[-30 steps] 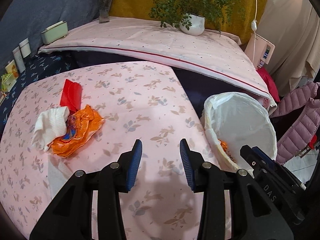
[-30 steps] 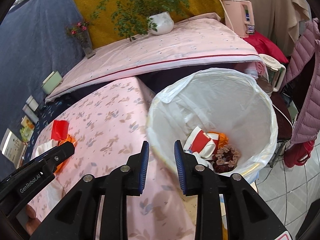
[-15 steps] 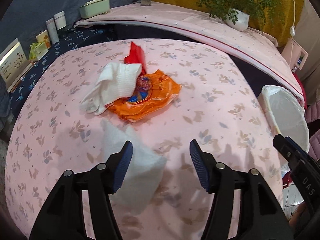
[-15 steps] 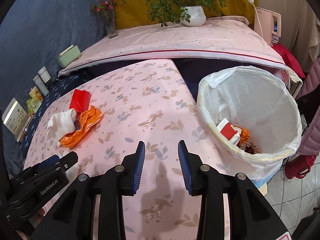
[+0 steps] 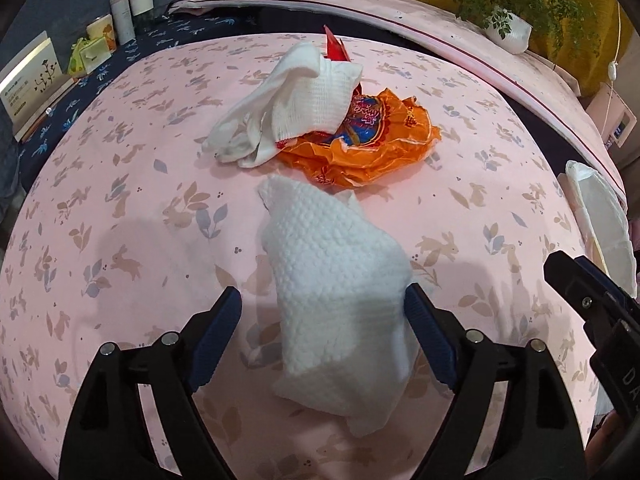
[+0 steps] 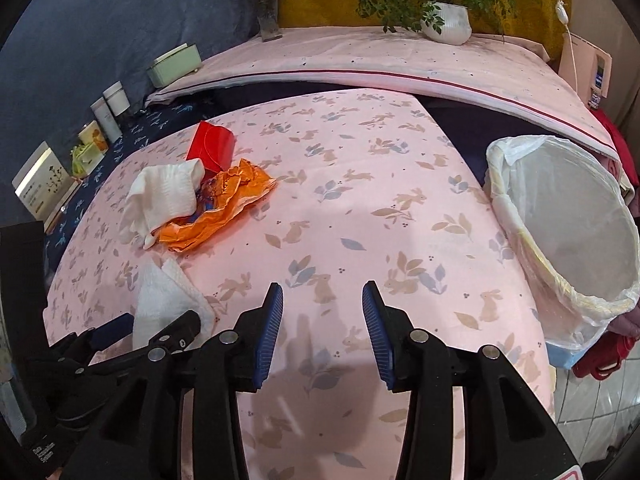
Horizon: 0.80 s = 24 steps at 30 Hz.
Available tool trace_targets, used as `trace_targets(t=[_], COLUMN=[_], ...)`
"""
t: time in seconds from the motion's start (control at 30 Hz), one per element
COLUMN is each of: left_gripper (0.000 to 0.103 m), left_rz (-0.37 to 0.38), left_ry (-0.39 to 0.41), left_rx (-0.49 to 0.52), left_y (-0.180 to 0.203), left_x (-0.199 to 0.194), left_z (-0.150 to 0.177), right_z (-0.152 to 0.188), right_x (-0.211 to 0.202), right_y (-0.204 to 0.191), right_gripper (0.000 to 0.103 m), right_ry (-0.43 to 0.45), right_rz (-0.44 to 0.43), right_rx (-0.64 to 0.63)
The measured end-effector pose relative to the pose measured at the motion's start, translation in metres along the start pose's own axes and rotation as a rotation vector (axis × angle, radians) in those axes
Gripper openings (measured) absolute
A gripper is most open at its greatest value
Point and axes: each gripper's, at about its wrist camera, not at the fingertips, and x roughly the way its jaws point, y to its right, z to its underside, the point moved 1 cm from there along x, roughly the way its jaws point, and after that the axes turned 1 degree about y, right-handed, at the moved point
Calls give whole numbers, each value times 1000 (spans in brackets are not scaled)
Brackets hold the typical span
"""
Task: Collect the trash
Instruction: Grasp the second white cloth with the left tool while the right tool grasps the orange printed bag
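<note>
A white paper towel (image 5: pixel 340 280) lies on the pink rabbit-print tablecloth (image 5: pixel 120 208). My left gripper (image 5: pixel 322 320) is open with its jaws on either side of the towel's near end. Beyond it lie an orange snack wrapper (image 5: pixel 376 144), a crumpled white cloth (image 5: pixel 296 108) and a red carton (image 5: pixel 336 48). My right gripper (image 6: pixel 322 320) is open and empty over bare cloth. In the right wrist view the towel (image 6: pixel 164 300), wrapper (image 6: pixel 224 208), cloth (image 6: pixel 168 196) and carton (image 6: pixel 212 146) lie to the left. The white-lined trash bin (image 6: pixel 568 224) stands at the right.
A raised pink-covered shelf (image 6: pixel 400 60) at the back holds a potted plant (image 6: pixel 446 20), a flower vase (image 6: pixel 266 12) and a green box (image 6: pixel 174 64). Jars and cards (image 6: pixel 100 120) line the dark-blue strip at the left. The bin's rim (image 5: pixel 600 216) shows at the table's right edge.
My left gripper swung left from the bin, came down around the paper towel and opened wider. My right gripper pulled back from the bin and opened wider.
</note>
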Motion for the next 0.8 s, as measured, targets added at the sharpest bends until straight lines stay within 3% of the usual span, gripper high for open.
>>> trace_targets(t=[0.07, 0.17, 0.2, 0.27, 0.8], left_gripper=[72, 43, 29, 16, 13], left_rz=[0, 26, 42, 76, 67], left_ry=[10, 18, 13, 0, 96], left_rx=[0, 9, 4, -5, -73], left_y=[-1, -2, -3, -6, -45], left_x=[0, -2, -2, -3, -19], left_z=[-1, -4, -6, -8, -53], right_z=[-1, -6, -7, -12, -61], right_x=[3, 10, 13, 19, 71], right_y=[-5, -14, -16, -22, -68], right_gripper=[42, 42, 42, 42, 42], right_ry=[-4, -12, -15, -22, -21], right_rz=[-2, -17, -20, -30, -68], right_rx=[-11, -21, -23, -27, -29])
